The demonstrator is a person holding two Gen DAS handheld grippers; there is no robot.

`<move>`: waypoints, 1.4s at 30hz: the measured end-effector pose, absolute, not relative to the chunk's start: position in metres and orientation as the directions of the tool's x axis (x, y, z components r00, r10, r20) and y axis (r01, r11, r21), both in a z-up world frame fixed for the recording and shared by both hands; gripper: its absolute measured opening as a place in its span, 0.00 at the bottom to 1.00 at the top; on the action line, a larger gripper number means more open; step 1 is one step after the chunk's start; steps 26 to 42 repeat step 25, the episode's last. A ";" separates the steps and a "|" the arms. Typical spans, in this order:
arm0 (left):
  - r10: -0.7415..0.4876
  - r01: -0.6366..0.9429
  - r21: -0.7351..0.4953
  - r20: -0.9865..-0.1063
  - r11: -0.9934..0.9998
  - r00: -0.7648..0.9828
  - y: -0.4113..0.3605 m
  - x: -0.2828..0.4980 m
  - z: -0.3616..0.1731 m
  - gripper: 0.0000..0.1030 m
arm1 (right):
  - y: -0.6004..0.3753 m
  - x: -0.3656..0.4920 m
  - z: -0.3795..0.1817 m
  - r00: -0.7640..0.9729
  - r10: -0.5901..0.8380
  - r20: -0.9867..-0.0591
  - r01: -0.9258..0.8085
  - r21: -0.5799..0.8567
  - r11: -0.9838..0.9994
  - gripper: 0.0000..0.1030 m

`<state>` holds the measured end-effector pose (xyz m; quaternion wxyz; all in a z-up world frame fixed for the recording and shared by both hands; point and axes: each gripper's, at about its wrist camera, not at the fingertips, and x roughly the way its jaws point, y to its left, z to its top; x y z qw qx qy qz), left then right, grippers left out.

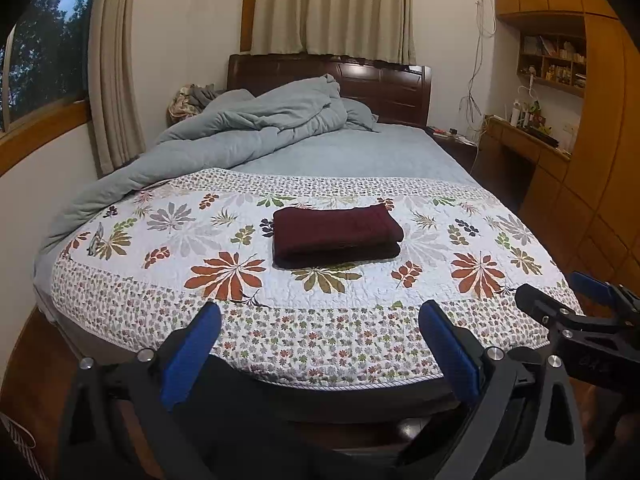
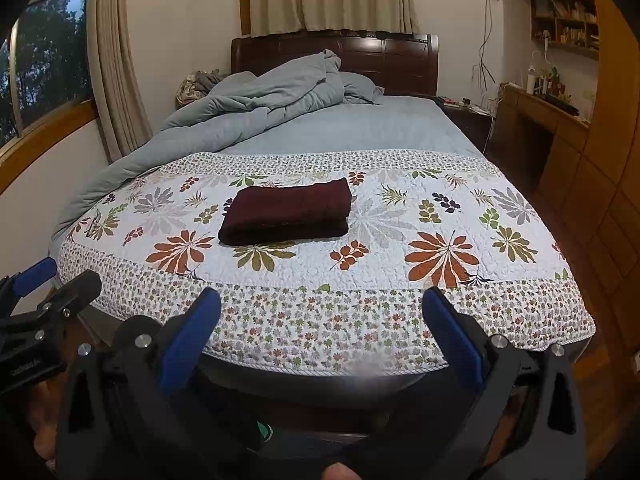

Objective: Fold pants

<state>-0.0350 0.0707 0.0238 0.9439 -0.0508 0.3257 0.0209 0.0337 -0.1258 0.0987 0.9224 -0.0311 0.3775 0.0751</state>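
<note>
Dark red pants folded into a flat rectangular stack, lying on the floral quilt at the foot of the bed, roughly centre of the quilt, touched by neither gripper. Fold layers show at the near edge; waistband and legs can't be made out. Left gripper at 6 o'clock of its view, held off the foot edge of the bed, blue-padded fingers spread wide, nothing between them. Right gripper same pose, fingers spread apart, empty; it also shows at 4 o'clock in the left view, partly cut off by the frame. Past the quilt, at 11 o'clock, a grey blanket is bunched up, hiding part of the dark headboard. Curtains behind. Wooden shelves at 2 o'clock, contents too small to read. Window at 10 o'clock, cut off.
</note>
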 end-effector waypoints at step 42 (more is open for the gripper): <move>-0.012 -0.065 -0.096 -0.642 0.993 0.767 0.070 -0.033 0.020 0.96 | -0.124 0.034 0.096 0.695 0.116 -0.709 -0.156 0.010 0.988 0.97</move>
